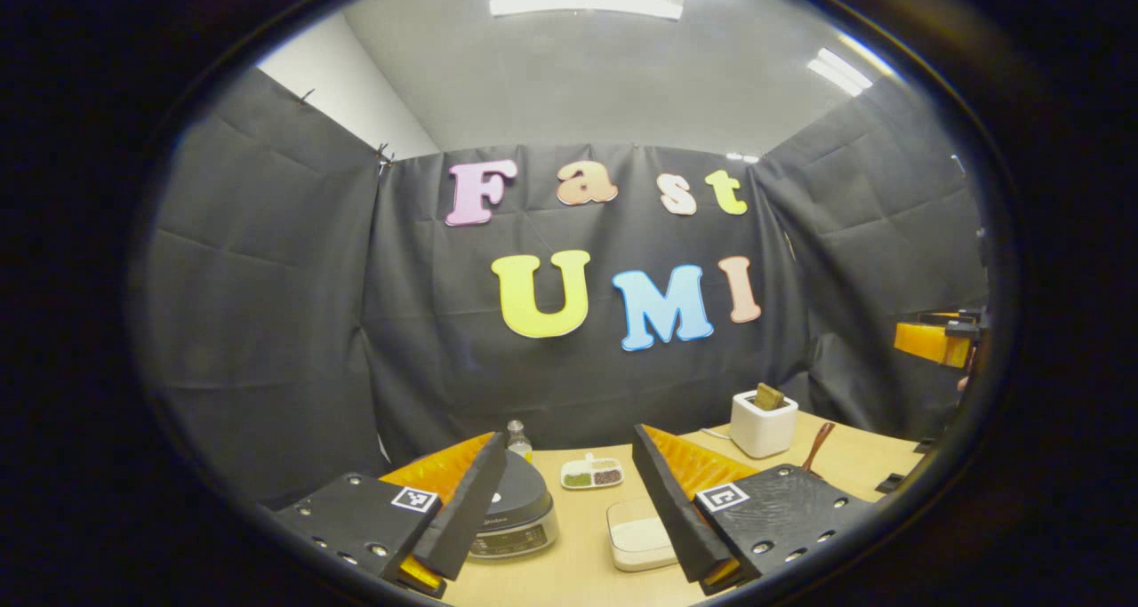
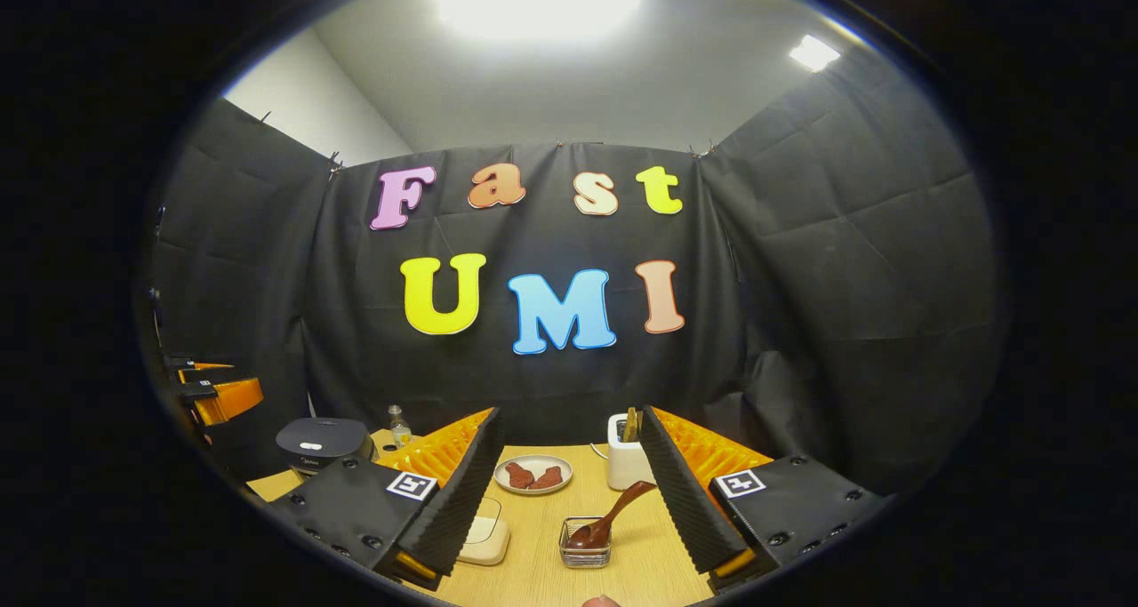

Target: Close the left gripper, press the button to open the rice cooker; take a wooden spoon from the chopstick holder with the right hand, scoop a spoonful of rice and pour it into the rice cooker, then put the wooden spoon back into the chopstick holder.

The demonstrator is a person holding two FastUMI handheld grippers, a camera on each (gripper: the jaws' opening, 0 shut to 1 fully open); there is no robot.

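In the left gripper view the left gripper [image 1: 569, 518] hung with fingers spread, not yet closed for pressing; the lidded rice cooker [image 1: 517, 509] sat on the desk [image 1: 578, 571] just beyond its left finger. The right gripper view showed the right gripper [image 2: 569, 509], fingers apart, facing the wooden spoon [image 2: 609, 520], handle tilted up-right in its chopstick holder [image 2: 585, 547].

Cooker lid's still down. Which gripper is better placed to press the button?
Left. The rice cooker sits just beyond the left gripper, partly behind one finger, though its jaws are open and must close first. From the right gripper, the cooker lies far off to the side.
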